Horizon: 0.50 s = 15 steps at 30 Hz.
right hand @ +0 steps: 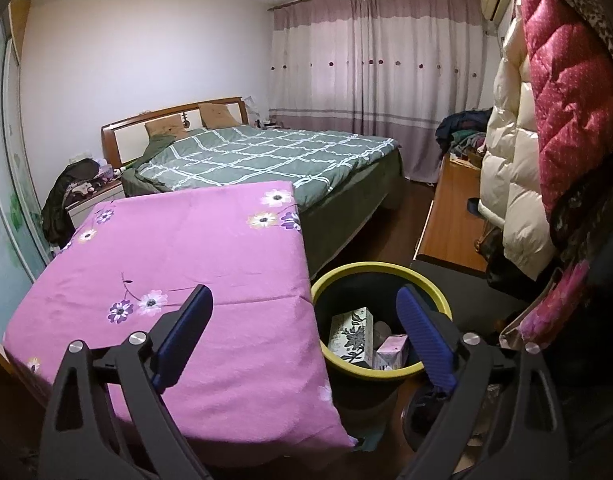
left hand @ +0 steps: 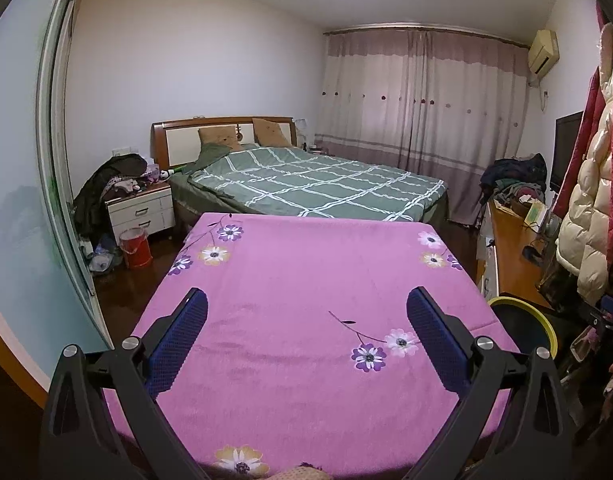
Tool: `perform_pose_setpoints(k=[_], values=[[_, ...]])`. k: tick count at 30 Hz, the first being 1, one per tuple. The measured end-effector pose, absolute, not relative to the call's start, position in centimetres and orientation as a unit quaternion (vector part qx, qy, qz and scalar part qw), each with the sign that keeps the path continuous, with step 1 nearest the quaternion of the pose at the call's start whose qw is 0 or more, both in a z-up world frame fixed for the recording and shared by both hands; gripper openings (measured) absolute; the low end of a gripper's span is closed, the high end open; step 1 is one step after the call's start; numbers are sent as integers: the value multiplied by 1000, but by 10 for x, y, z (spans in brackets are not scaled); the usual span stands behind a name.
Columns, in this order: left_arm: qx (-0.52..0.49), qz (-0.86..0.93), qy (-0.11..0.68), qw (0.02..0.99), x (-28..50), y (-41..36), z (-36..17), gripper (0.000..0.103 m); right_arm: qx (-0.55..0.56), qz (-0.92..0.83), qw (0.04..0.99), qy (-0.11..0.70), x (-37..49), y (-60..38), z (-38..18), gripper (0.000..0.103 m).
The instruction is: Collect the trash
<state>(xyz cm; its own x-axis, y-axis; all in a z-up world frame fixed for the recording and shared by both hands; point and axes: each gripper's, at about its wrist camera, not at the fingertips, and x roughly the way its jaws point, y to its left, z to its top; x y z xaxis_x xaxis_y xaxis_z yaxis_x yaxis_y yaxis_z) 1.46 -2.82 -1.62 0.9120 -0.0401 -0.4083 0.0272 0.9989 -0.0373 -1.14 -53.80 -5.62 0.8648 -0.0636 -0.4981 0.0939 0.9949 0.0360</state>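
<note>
At 3 o'clock of the bare pink tabletop (right hand: 194, 248), the bin (right hand: 380, 372) already holds boxes (right hand: 352, 334); we hold left gripper (left hand: 306, 320) and right gripper (right hand: 304, 316) jaws spread, empty, suggesting near completion.

One yellow-rimmed bin (right hand: 380, 372) holding two boxes (right hand: 352, 336). Two pillows (left hand: 242, 133) on one bed (left hand: 306, 184). One red bucket (left hand: 135, 248) too.
</note>
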Motion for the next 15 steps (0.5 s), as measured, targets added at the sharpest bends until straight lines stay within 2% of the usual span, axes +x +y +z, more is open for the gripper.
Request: perform_pose_setpoints(k=[15], values=[[-18, -15, 213, 977, 21, -26, -23, 98, 25, -39, 964, 260, -2, -530, -55, 90]])
